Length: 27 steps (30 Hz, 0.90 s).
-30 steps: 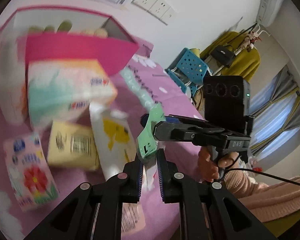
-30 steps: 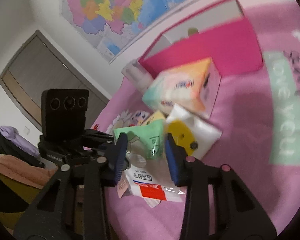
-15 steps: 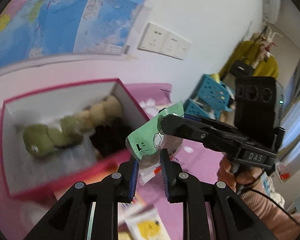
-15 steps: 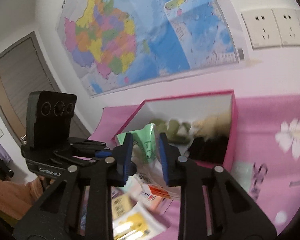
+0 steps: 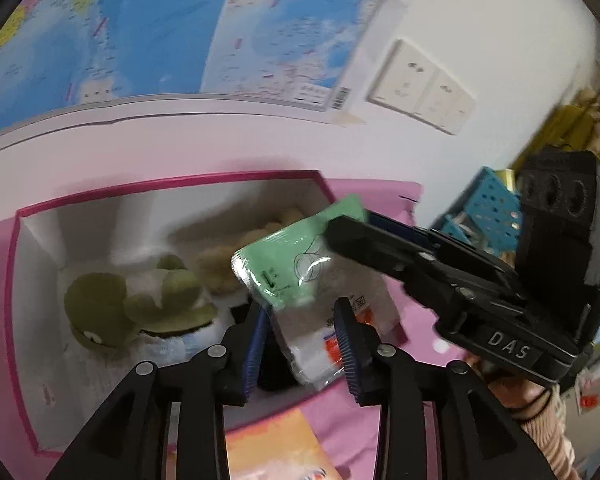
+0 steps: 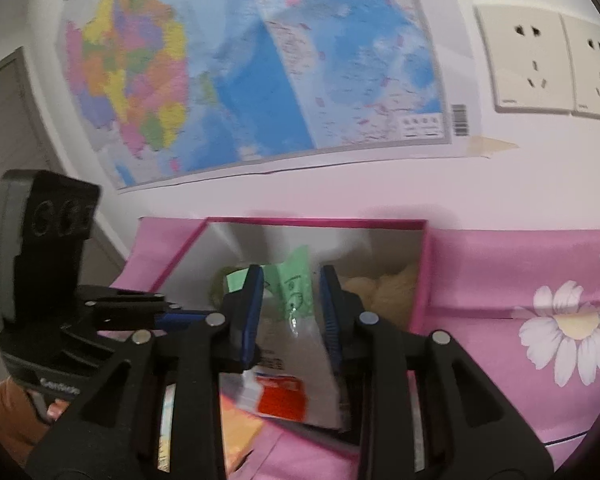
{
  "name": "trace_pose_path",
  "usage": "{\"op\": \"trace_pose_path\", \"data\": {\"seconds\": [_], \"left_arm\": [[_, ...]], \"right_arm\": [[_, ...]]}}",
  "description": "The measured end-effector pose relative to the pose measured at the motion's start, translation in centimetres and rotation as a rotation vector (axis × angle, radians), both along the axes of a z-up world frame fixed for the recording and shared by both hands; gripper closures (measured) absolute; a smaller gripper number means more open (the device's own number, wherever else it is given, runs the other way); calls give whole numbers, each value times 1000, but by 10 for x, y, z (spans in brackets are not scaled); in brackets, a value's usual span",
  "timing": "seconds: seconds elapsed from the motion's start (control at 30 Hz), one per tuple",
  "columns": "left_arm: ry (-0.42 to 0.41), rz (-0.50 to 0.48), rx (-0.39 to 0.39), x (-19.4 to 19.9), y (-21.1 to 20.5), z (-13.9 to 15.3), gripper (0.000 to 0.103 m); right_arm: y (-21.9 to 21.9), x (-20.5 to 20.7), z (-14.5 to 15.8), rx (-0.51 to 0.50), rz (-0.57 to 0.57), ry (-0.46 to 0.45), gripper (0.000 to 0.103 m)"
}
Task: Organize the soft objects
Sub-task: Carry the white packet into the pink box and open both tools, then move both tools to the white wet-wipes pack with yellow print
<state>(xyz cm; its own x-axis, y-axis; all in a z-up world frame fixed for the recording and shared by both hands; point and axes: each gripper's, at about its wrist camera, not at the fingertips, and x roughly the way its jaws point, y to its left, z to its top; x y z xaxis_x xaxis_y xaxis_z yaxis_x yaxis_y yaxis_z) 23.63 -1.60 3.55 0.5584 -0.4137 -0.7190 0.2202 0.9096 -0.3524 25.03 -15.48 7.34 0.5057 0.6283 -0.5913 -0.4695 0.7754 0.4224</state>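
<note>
A soft packet point(image 5: 292, 276), green on top and clear below, hangs over the open pink box point(image 5: 172, 184) with white inner walls. My right gripper point(image 6: 291, 304) is shut on the packet point(image 6: 296, 292); its jaws are opening slightly, with the pads still on it. In the left wrist view that right gripper point(image 5: 336, 228) pinches the packet's top corner. My left gripper point(image 5: 302, 324) has its jaws opening; the packet's lower part sits loose between the blue pads. A green plush point(image 5: 100, 304) and a beige plush point(image 5: 220, 264) lie inside the box.
An orange tissue pack point(image 5: 272, 448) lies in front of the box on the pink flowered cloth point(image 6: 568, 332). A wall map point(image 5: 140, 28) and sockets point(image 5: 420, 88) are close behind the box. A blue basket point(image 5: 488, 208) stands at the right. A hand point(image 5: 540, 412) holds the right gripper.
Both grippers carried the packet up and away from the tissue packs to above the open box. The left jaws, shut on the packet earlier, have spread apart.
</note>
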Motion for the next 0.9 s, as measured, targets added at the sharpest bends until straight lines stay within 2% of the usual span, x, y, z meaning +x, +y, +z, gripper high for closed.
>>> {"op": "trace_pose_path", "data": {"seconds": [0.17,0.4,0.5,0.63,0.73,0.9], "left_arm": [[51,37,28,7,3,-14,60],[-49,83,79,-24,15,-9,60],[-98,95,114,-39,19,-2,59],[-147,71,113,-59,22,5,59],[-190,10,88,-85,21,12,58],[-239,-79,75,-131,20,14,51]], "right_arm": [[-11,0,-4,1,-69,30,69],[-21,-35,6,-4,-65,6,64],[-24,-50,10,-2,-62,-5,57],[-25,-66,12,15,-45,0,56],[-23,-83,11,31,-8,4,56],[-15,-119,6,54,78,18,53]]}}
